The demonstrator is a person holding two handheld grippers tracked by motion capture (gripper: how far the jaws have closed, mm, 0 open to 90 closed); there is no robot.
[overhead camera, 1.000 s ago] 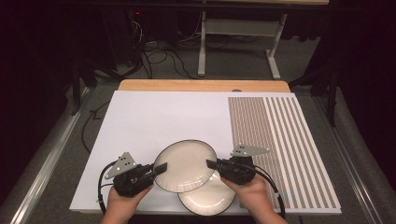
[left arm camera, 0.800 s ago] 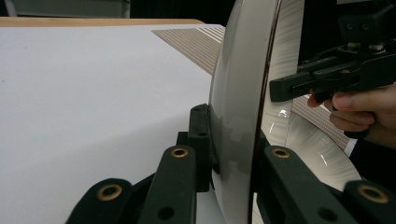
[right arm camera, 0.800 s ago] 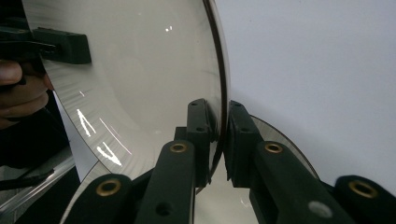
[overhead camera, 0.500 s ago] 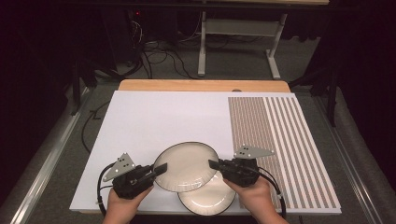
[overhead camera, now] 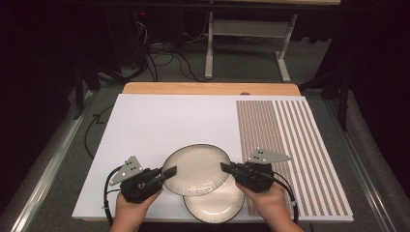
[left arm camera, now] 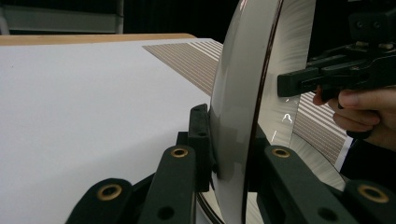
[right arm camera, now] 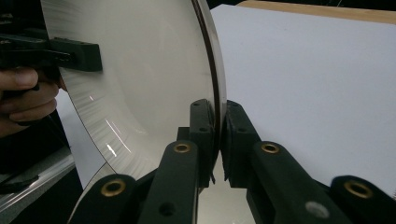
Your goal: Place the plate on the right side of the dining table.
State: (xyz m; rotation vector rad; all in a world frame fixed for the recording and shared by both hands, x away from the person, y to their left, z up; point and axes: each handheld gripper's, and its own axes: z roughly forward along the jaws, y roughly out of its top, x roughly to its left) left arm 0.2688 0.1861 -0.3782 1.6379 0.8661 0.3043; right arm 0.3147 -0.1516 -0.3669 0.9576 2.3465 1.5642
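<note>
Gripping upper plate [overhead camera: 196, 170] with both left gripper [overhead camera: 169, 172] and right gripper [overhead camera: 226, 167], clamped tight; barely budged since earlier, probably mid-lift off lower plate [overhead camera: 215, 205].

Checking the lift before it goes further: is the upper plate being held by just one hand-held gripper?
No: the left hand-held gripper and the right hand-held gripper each clamp an opposite rim of the upper plate.
</note>
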